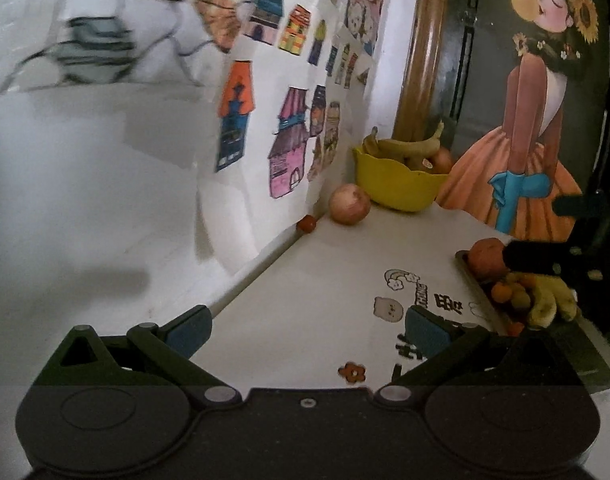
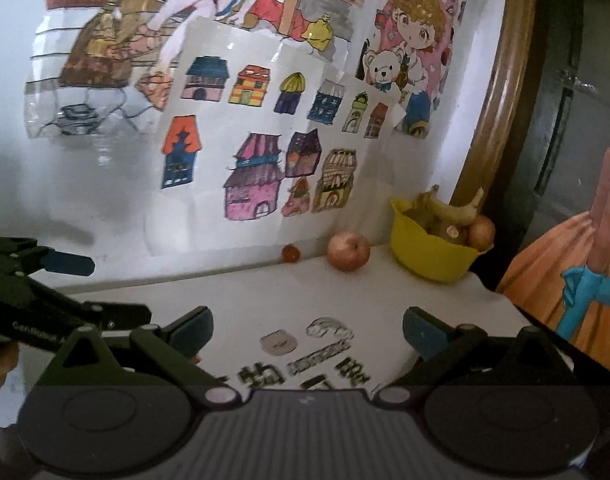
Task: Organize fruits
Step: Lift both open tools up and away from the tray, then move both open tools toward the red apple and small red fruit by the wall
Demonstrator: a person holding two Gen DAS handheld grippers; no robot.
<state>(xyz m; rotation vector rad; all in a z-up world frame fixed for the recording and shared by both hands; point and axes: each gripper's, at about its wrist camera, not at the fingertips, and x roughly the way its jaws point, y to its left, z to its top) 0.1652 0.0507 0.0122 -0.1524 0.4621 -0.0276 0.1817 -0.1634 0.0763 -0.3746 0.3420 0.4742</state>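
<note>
Blue-padded, our left gripper point(image 1: 308, 330) and right gripper point(image 2: 308, 330) both gape wide, holding nothing. At one o'clock the yellow bowl point(image 2: 433, 256) already keeps bananas; the apple point(image 2: 348, 256) and small red fruit point(image 2: 291, 253) at twelve remain loose, so much is left.

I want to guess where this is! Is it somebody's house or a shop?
Most likely a home, maybe a child's corner. Hand-coloured house drawings are stuck on the wall, a yellow bowl of bananas sits on a white table with cartoon stickers, and an apple lies loose beside it.
</note>
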